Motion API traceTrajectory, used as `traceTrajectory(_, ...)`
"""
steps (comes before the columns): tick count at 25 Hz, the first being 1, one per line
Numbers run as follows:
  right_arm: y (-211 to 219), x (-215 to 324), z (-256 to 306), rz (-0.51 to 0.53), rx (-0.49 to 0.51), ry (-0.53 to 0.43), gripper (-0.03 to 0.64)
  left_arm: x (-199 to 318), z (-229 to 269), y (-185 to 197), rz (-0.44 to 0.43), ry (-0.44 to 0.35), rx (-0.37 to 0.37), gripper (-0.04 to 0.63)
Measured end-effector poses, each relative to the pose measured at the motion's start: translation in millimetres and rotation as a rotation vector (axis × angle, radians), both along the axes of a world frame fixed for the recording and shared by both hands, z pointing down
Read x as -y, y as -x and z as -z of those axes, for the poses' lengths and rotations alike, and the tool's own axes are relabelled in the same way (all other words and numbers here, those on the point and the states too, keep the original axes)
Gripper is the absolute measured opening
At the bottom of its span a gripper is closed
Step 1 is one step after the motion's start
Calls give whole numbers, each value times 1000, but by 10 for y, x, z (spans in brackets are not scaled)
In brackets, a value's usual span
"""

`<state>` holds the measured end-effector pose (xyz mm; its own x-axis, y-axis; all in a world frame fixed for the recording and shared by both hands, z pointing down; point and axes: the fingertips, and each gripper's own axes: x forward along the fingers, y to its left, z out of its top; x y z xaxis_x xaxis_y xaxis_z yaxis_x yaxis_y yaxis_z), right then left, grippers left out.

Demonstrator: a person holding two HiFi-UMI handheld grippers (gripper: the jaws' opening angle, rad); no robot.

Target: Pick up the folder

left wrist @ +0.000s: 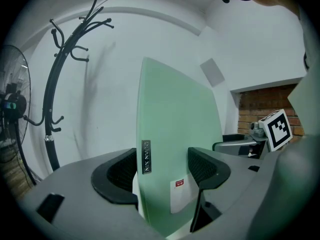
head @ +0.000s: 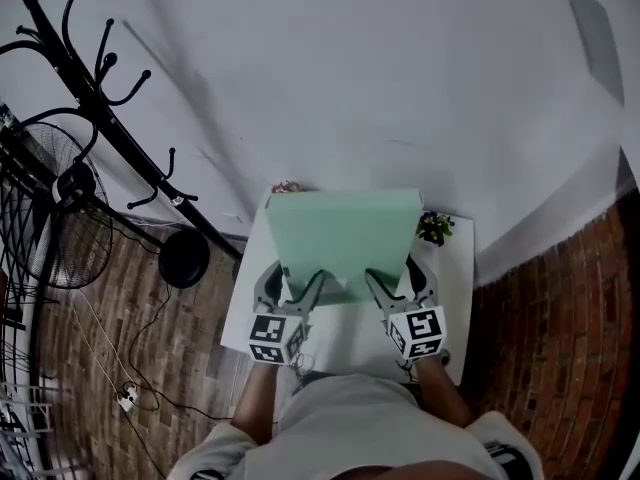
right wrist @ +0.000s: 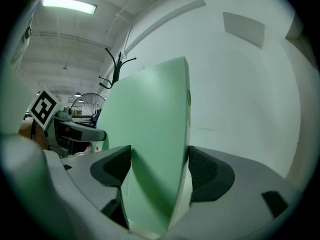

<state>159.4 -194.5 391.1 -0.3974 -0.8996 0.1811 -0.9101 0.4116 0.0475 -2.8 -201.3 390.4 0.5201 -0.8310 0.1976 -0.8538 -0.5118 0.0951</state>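
Observation:
A pale green folder (head: 345,233) is held up above the small white table (head: 455,298), lifted off its top. My left gripper (head: 297,290) is shut on the folder's near left edge and my right gripper (head: 393,286) is shut on its near right edge. In the left gripper view the folder (left wrist: 175,149) stands edge-on between the black pads (left wrist: 120,174), showing a small metal label and a white sticker. The right gripper view shows the folder (right wrist: 150,149) wedged between its pads (right wrist: 207,173). The left gripper's marker cube (right wrist: 44,105) shows there too.
A small potted plant (head: 434,227) stands at the table's far right corner, and a small object (head: 286,186) peeks out behind the folder at the far left. A black coat stand (head: 110,118) and a floor fan (head: 50,208) stand to the left. A white wall lies ahead.

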Motion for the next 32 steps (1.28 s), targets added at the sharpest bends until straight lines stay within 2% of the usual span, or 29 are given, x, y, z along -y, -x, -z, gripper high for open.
traceTrajectory(9, -12, 1, 175, -3, 19, -42, 357, 0, 164, -15, -15, -50, 20, 318)
traceTrajectory(21, 12, -26, 224, 5, 13, -55, 356, -50, 181, 20, 0, -50, 9, 318)
traceTrajectory(32, 52, -91, 302, 21, 23, -74, 356, -140, 333, 54, 17, -92, 22, 318)
